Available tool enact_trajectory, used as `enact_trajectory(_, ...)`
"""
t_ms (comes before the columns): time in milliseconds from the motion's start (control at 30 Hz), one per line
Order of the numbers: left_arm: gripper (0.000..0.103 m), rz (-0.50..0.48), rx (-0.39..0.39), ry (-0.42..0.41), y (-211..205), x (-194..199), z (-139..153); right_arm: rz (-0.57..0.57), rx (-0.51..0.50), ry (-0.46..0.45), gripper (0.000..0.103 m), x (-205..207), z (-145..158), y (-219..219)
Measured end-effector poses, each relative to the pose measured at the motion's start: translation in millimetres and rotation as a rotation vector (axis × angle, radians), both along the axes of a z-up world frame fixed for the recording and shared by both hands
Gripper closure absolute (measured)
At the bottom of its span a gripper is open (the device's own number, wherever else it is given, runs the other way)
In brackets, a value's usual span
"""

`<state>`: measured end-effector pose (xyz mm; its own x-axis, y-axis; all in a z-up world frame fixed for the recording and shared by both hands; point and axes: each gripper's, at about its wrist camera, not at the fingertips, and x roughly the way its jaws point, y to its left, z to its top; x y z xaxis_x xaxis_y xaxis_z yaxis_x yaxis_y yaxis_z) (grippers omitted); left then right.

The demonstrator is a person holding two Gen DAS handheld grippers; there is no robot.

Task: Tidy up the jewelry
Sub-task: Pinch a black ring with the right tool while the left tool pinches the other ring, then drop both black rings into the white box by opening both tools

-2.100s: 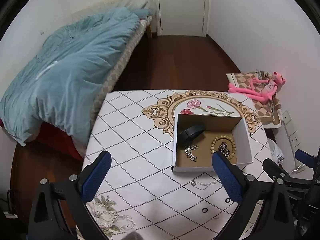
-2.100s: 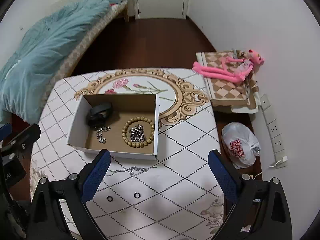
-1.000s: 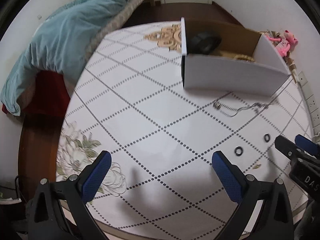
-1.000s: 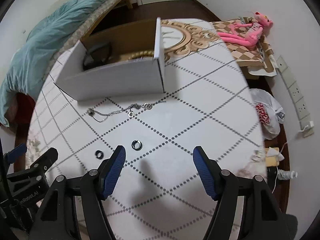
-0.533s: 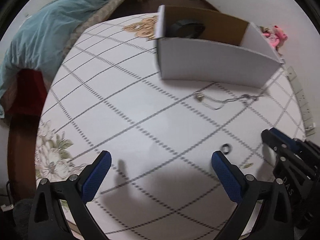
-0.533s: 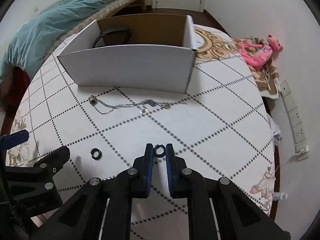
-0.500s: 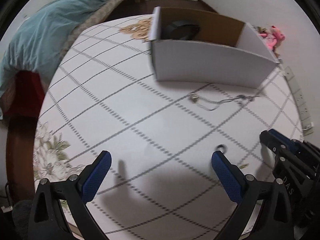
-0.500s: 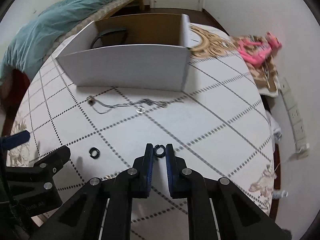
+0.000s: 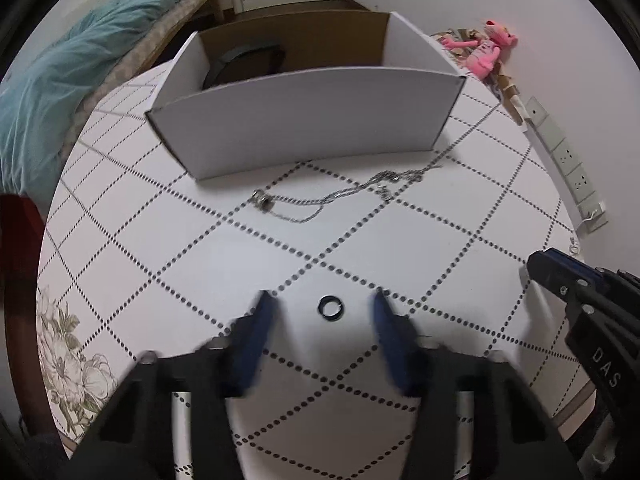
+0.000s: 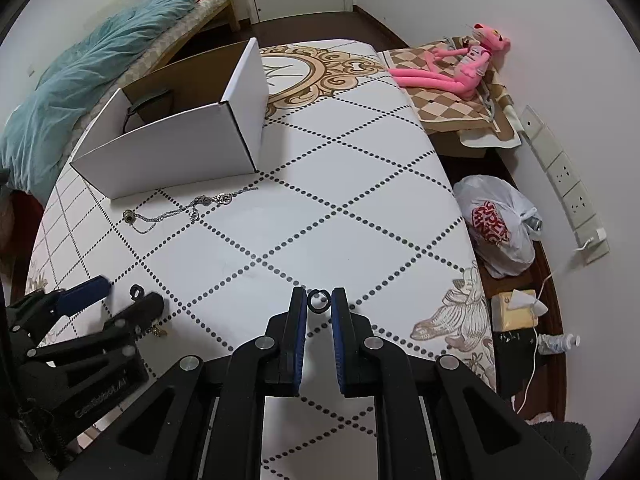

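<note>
Ring (image 10: 318,301): pinched by right tool (image 10: 319,302), ready for the box (image 10: 180,144).
Second ring (image 9: 331,306): lay between open left tool (image 9: 324,312) fingers, lined up for grasping.

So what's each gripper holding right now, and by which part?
Right gripper pinches a small black ring by its outer edges. Left gripper holds nothing, open around a second ring.

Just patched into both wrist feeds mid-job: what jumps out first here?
The right gripper pinches a small black ring between its blue pads, above the table's near edge. The left gripper is open, straddling a second black ring lying on the tablecloth. Beyond them, a silver chain necklace sprawls just in front of the open white box.
</note>
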<state>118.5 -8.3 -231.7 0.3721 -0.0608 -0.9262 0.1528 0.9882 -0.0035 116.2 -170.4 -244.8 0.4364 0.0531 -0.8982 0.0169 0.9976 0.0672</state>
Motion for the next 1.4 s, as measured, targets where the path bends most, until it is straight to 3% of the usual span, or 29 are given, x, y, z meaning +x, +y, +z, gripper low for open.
enact_trajectory(67,0.093,-0.007,-0.001,-0.001,0,2,0,-0.001,0.001,-0.002,0.090,-1,0,2)
enact_trajectory(333,0.093,0.005,-0.031,-0.011,9,0,4,-0.002,0.027,-0.038,0.090,-3,17,4)
enact_trajectory(567,0.093,0.035,-0.131,-0.070,32,10,56,0.017,0.118,-0.088,0.090,12,52,11)
enact_trajectory(700,0.093,0.053,-0.193,-0.110,51,41,92,0.050,0.187,-0.116,0.090,41,80,20)
enact_trajectory(800,0.093,0.061,-0.208,-0.111,61,71,102,0.081,0.223,-0.122,0.090,75,95,30)
enact_trajectory(1000,0.093,0.073,-0.206,-0.054,69,121,92,0.118,0.226,-0.071,0.090,140,96,47)
enact_trajectory(1200,0.092,0.099,-0.210,0.008,71,145,83,0.168,0.169,0.009,0.090,189,81,60)
enact_trajectory(1300,0.079,0.128,-0.180,0.019,72,153,85,0.174,0.160,0.050,0.086,205,76,62)
enact_trajectory(1333,0.064,0.134,-0.171,0.012,72,155,87,0.172,0.160,0.052,0.074,206,76,62)
enact_trajectory(1367,0.043,0.140,-0.164,-0.003,73,155,90,0.165,0.162,0.047,0.060,208,78,61)
enact_trajectory(1400,0.035,0.149,-0.156,-0.024,75,155,94,0.161,0.170,0.041,0.054,208,80,59)
